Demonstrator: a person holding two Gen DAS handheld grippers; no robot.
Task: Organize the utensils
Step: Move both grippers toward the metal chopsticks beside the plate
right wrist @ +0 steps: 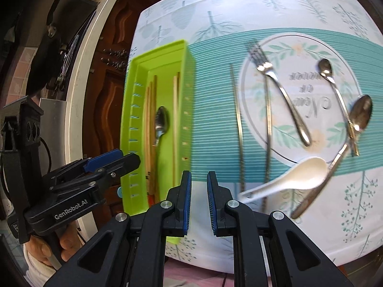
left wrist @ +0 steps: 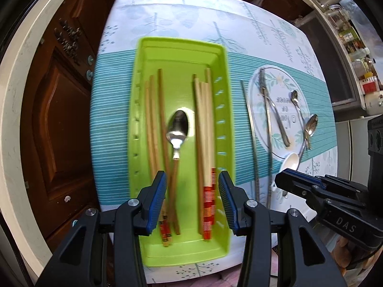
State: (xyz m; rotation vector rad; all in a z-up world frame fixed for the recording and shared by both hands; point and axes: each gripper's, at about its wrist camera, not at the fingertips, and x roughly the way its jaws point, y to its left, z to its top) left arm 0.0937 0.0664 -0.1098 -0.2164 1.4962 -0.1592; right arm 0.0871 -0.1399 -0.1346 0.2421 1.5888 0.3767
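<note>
Left gripper (left wrist: 192, 198) jaws apart, empty, over near end of green tray (left wrist: 143, 129). Right gripper (right wrist: 199, 198) jaws slightly apart, empty, over the tablecloth (right wrist: 311, 7) just right of the tray. Tray holds chopsticks (left wrist: 203, 124) and a spoon (left wrist: 177, 129). Farther right, white spoon (right wrist: 287, 181), then fork (right wrist: 280, 88) and spoons on the plate (right wrist: 249, 110).
</note>
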